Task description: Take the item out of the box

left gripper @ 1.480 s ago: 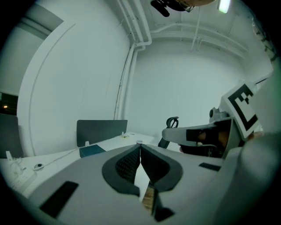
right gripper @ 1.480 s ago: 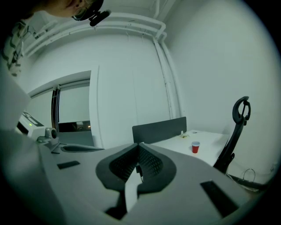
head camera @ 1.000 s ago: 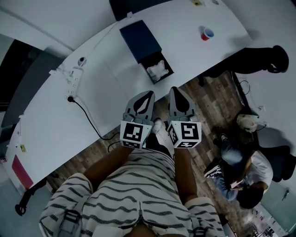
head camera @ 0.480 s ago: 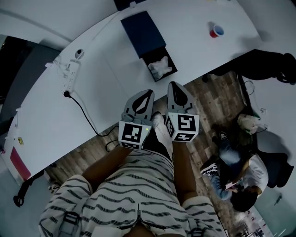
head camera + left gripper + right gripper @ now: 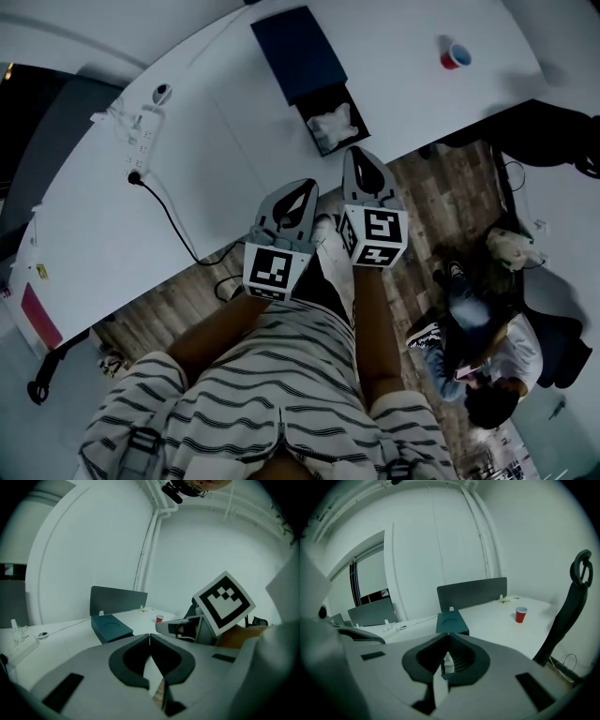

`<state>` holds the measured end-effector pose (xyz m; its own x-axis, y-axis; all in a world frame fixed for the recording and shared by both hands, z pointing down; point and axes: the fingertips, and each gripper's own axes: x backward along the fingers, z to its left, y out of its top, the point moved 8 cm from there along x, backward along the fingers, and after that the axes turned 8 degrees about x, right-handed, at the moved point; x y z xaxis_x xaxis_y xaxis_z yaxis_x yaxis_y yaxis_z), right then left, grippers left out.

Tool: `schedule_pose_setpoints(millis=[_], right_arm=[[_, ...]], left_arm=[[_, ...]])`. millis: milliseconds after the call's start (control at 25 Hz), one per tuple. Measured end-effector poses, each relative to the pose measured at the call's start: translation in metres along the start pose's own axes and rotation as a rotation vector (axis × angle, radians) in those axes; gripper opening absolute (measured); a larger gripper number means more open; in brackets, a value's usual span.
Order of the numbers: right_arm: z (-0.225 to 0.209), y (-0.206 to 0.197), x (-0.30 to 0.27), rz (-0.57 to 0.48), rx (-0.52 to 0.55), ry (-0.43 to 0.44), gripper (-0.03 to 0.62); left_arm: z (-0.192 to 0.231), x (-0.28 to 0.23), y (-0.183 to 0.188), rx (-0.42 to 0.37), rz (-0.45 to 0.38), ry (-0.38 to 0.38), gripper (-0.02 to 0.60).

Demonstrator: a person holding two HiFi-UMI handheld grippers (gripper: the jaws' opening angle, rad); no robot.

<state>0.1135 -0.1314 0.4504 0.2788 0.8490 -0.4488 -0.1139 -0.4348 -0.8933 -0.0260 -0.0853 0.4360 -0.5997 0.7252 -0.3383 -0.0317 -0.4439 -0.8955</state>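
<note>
Nothing is done yet, by my reckoning: the white item (image 5: 332, 124) lies in the open tray of the dark blue box (image 5: 292, 52) on the surface (image 5: 216, 150). Both left tongs (image 5: 298, 192) and right tongs (image 5: 359, 161) are closed and empty, short of the box, so the reach, grasp and lift remain.

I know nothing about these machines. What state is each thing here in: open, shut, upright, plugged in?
left gripper: shut, holding nothing.
right gripper: shut, holding nothing.
box: lying flat on the table, its drawer pulled out.
drawer: open.
white item: lying in the open drawer, not gripped.
red cup: upright.
power strip: black cord plugged in.
</note>
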Motion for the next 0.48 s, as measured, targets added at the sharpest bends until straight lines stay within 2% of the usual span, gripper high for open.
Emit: schedule_pose_setpoints(millis=[160, 280, 480], right_arm=[[-0.003, -0.005, -0.012, 0.027, -0.01, 0.003, 0.027], [-0.003, -0.009, -0.02, 0.046, -0.004, 0.008, 0.064], [-0.004, -0.017, -0.037, 0.08, 0.012, 0.017, 0.082]], left_arm=[[0.001, 0.002, 0.0, 0.006, 0.002, 0.007, 0.026], [0.002, 0.002, 0.0, 0.007, 0.002, 0.006, 0.026], [0.008, 0.0, -0.003, 0.013, 0.008, 0.016, 0.026]])
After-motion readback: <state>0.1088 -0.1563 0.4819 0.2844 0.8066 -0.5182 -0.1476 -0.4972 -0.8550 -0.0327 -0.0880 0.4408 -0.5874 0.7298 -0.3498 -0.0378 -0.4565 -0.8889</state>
